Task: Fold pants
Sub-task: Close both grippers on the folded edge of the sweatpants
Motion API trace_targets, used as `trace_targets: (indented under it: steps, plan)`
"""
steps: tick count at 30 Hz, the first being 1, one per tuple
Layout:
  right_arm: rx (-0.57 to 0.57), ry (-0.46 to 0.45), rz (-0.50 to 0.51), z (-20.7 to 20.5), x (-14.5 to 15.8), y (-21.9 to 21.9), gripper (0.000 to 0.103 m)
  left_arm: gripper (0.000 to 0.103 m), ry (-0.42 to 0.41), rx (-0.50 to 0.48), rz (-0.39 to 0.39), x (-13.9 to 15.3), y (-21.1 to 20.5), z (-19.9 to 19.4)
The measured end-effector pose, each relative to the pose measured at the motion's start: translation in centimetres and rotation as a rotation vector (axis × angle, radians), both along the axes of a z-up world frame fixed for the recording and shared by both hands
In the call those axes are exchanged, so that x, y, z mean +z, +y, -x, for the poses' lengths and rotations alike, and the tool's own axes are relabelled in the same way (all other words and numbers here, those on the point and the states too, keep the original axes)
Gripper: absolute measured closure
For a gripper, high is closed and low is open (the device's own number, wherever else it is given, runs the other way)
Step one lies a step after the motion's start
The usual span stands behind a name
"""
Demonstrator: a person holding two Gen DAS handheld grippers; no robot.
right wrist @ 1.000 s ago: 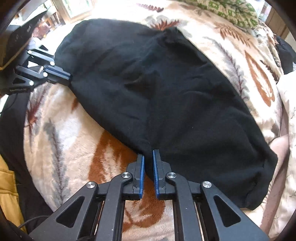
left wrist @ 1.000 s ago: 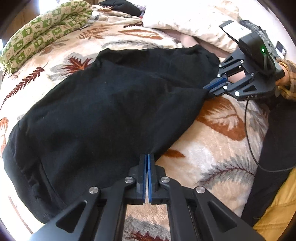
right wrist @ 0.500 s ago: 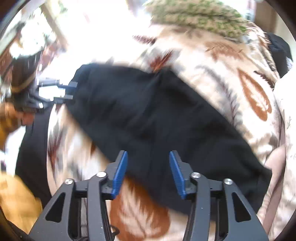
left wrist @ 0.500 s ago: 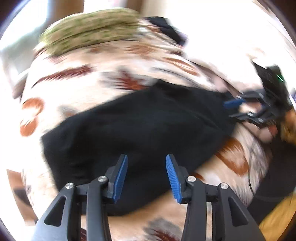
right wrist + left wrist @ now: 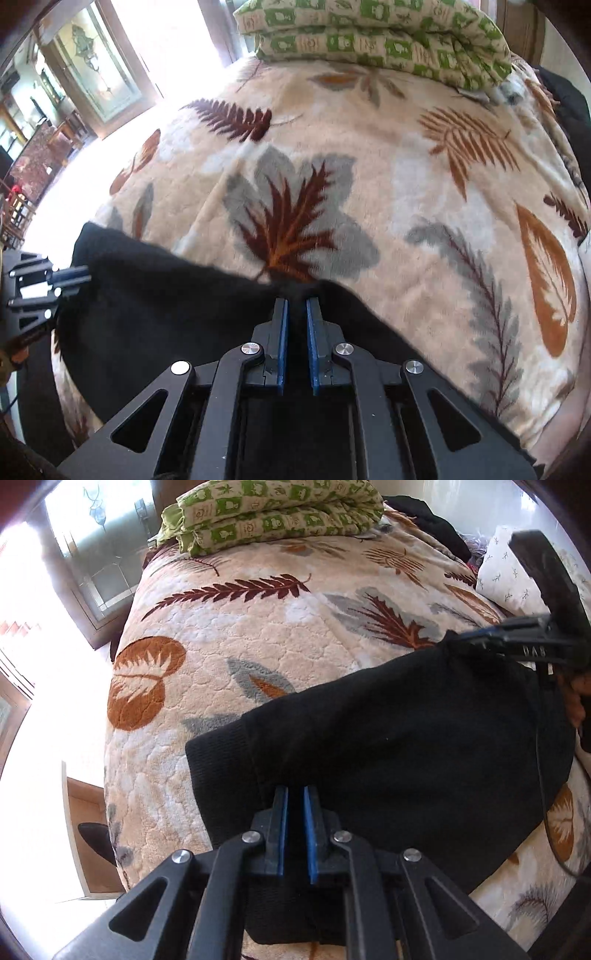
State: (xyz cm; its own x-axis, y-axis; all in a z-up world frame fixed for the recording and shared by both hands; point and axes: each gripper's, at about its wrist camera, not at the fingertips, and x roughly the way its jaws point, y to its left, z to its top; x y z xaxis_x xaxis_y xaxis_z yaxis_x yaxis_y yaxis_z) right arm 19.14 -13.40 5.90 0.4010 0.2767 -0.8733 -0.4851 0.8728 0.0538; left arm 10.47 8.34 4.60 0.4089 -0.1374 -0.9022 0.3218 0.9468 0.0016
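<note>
Under everything you have the bed, covered by a cream blanket (image 5: 258, 635) printed with brown, maroon and grey leaves; it fills most of both wrist views. At its far end lies a folded green-and-cream quilt (image 5: 388, 40), stacked in thick layers. A white pillow (image 5: 506, 576) with small dark sprigs sits at the right edge of your left wrist view, with some dark clothing heaped just beyond it.

The black pants (image 5: 406, 746) lie on the near part of the blanket, already doubled over into a broad dark shape. The ribbed waistband (image 5: 218, 771) faces left in your left wrist view, and the fabric runs from there across to the right, where your other tool holds its far edge.

Your left gripper (image 5: 294, 805) points steeply down at the pants just beside the waistband. Its jaws are closing, and black cloth sits pinched in the narrow gap between the blue pads.

Your right gripper (image 5: 295, 314) is clamped on the upper edge of the pants, where the cloth meets the big grey-and-maroon leaf; a small bunch of fabric rises between its pads. In your left wrist view this same tool comes in from the right, its tip on the top corner of the pants, with a black cable (image 5: 541, 775) hanging down from it across the cloth.
</note>
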Motion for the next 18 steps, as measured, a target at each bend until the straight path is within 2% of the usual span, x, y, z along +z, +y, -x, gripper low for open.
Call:
trace_targets:
  steps: [1, 2, 4, 8, 10, 11, 12, 13, 14, 16, 17, 18]
  plan:
    - [-0.012, -0.029, 0.003, -0.1, 0.4, -0.2, 0.095, 0.091, 0.004, 0.006, 0.015, 0.0, 0.3, -0.2]
    - [-0.042, -0.057, -0.011, -0.4, 1.1, -0.7, 0.095, 0.097, 0.003, 0.015, 0.021, 0.1, 0.7, -0.3]
    - [-0.107, -0.078, -0.037, -1.4, 1.7, -2.0, 0.095, 0.097, 0.008, 0.040, 0.039, -0.1, 1.3, -0.3]
    - [-0.157, -0.053, -0.021, -2.5, 0.9, -3.3, 0.093, 0.098, 0.013, 0.074, 0.070, -0.2, 1.8, -0.6]
    - [-0.129, -0.013, -0.105, -2.0, 1.2, -3.5, 0.092, 0.098, 0.002, 0.065, 0.066, 0.0, 1.7, -0.3]
    - [-0.111, -0.025, -0.120, -1.4, 1.7, -3.6, 0.087, 0.098, -0.002, 0.064, 0.069, 0.2, 1.7, -0.1]
    - [-0.071, -0.041, -0.137, -0.7, 2.3, -3.3, 0.072, 0.098, -0.003, 0.065, 0.076, 0.5, 1.7, 0.1]
    - [-0.047, -0.043, -0.148, -0.2, 2.5, -3.2, 0.063, 0.098, -0.004, 0.067, 0.086, 0.9, 1.6, 0.2]
    - [-0.030, -0.044, -0.149, 0.2, 2.6, -2.9, 0.047, 0.097, -0.008, 0.065, 0.099, 1.3, 1.5, 0.4]
    - [0.006, -0.044, -0.113, 0.7, 2.3, -2.1, 0.044, 0.093, -0.043, 0.048, 0.106, 2.5, 1.0, 0.9]
    - [0.017, -0.034, -0.093, 0.7, 2.0, -1.8, 0.045, 0.085, -0.056, 0.038, 0.101, 2.9, 0.7, 0.9]
    - [0.028, -0.008, -0.073, 0.5, 1.4, -1.4, 0.049, 0.081, -0.065, 0.027, 0.091, 3.2, 0.3, 0.9]
